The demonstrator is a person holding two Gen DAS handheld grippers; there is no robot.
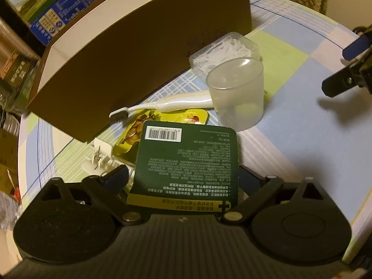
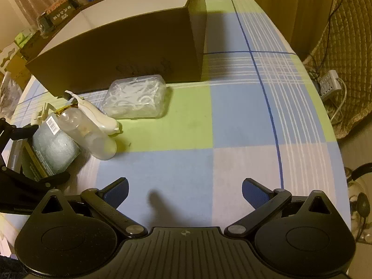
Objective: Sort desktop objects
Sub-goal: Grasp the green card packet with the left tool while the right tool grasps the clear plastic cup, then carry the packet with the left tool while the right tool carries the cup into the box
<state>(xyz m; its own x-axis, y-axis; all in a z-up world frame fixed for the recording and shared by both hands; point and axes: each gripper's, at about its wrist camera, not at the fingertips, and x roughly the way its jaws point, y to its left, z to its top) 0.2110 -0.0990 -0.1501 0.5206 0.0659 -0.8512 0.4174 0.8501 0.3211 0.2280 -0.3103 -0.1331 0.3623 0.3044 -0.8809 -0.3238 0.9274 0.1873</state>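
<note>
Straddling a dark green packet (image 1: 186,162) between widely spread jaws of the left gripper (image 1: 183,176); cannot tell whether the pads touch it. Lying just beyond: yellow sachet (image 1: 160,125), white toothbrush (image 1: 162,104), frosted plastic cup (image 1: 237,93), clear box of floss picks (image 1: 227,48), all before a brown cardboard box (image 1: 130,65). Hovering spread and empty over the checked tablecloth (image 2: 232,116): right gripper (image 2: 184,191).
</note>
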